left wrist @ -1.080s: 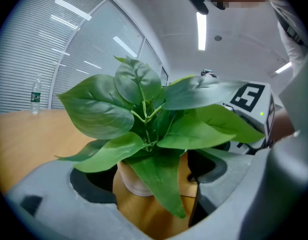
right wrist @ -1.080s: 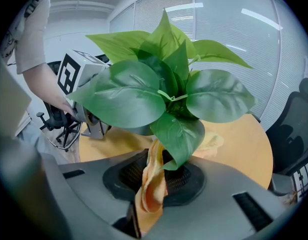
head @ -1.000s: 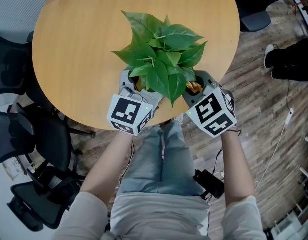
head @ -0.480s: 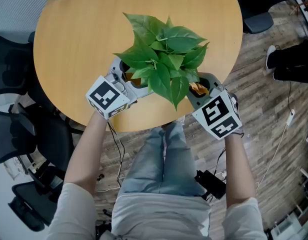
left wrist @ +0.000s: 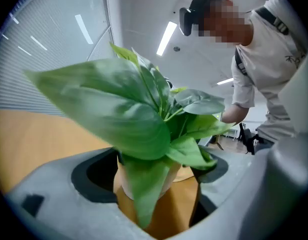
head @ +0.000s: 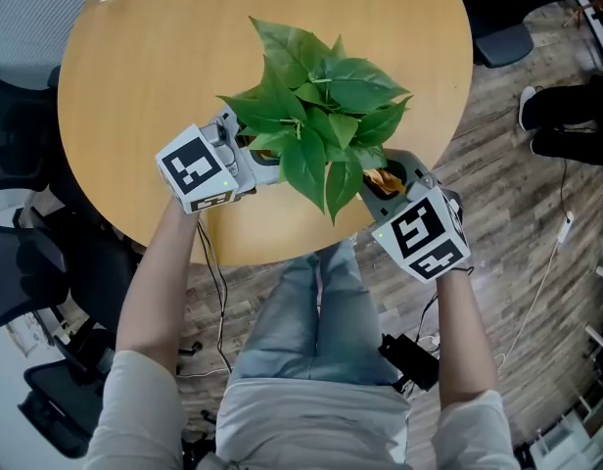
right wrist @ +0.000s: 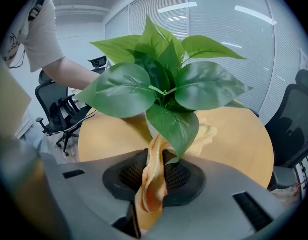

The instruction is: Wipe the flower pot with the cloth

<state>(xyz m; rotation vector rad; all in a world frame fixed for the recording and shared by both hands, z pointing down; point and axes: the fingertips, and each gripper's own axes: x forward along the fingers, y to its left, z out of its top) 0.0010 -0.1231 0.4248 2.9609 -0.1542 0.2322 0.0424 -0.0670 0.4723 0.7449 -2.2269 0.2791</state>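
straddling the flower pot (left wrist: pixel 123 181), left tongs (left wrist: pixel 154 173); pot leaf-hidden overhead

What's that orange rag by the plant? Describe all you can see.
The cloth is soft, crumpled orange-yellow fabric, pinched into a narrow upright fold between the shut jaws of the right gripper. Its free end rises toward the pale flower pot, under a hanging leaf; contact with the pot can't be made out.

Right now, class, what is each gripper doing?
Left gripper: open, fingers just opened wider, flower pot between them.
Right gripper: closed on the cloth.
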